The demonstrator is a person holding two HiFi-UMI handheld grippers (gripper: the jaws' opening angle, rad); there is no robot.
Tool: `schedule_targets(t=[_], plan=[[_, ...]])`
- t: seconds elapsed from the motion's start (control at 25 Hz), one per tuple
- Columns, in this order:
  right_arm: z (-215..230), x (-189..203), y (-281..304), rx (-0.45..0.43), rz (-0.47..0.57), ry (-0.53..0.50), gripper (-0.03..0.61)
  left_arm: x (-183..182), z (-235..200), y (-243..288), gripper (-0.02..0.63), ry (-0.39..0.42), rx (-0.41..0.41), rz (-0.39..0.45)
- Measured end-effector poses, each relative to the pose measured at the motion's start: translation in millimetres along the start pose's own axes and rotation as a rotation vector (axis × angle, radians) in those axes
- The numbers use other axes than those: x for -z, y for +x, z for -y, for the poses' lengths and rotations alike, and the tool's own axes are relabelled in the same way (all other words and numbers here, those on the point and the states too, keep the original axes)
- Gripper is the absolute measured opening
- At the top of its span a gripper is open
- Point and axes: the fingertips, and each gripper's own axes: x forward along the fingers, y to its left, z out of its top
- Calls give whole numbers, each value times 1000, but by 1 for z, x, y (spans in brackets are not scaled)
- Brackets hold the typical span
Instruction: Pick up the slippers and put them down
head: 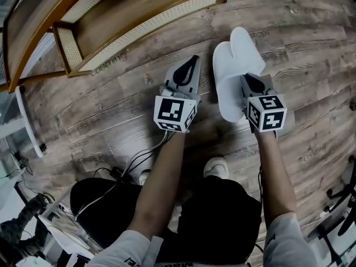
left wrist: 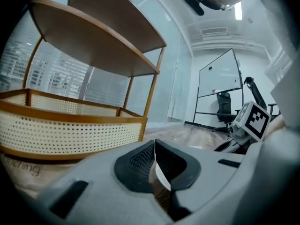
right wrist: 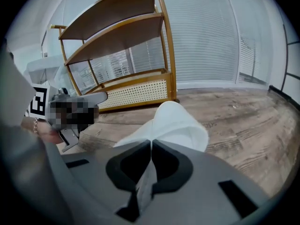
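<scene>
A pair of white slippers [head: 232, 65] lies pressed together, and my right gripper [head: 248, 78] is shut on their near end. They hang low over the wooden floor [head: 311, 54], toes pointing away from me. In the right gripper view the white slippers [right wrist: 173, 123] stick out past the closed jaws of the right gripper [right wrist: 151, 143], with white material pinched between them. My left gripper [head: 192, 62] is just left of the slippers, apart from them. Seen from its own camera, the left gripper [left wrist: 154, 142] has its jaws together and holds nothing.
A wooden shelf unit with rattan sides [head: 111, 26] stands at the upper left on the floor. The person's feet [head: 216, 166] and some cables [head: 128, 168] are below the grippers. A chair base [head: 345, 204] sits at the right edge. A whiteboard [left wrist: 220, 86] stands farther off.
</scene>
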Motion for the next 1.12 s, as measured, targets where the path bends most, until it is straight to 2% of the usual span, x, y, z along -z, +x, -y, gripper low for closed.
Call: schedule_targets(t=[0.24,0.44,0.56,0.64,0.72,0.76,0.96,1.12], plan=[[-16,62,15,10,-69,53,18,53,14,-7,17,-15,33,-77],[-24,107,19,25,-118,126,19,77,19,-13,17,-16,49,-120],[-25,120,18,14,-123,184,20,84,24,-14,17,-22,58,-137],[-26,121,16,7,-121,199,31,84,26,-14,17,-14,64,-141],[-26,118,12,10,-119,199,109,82,28,-15,17,4,71,-145],[-25,116,10,15,-121,191,123,80,28,-16,17,14,74,-146],[-16,94,-12,45,-113,135,127,58,28,-17,17,44,92,-140],[-12,41,-33,51,-19,76,125,13,21,-15,17,70,79,-85]])
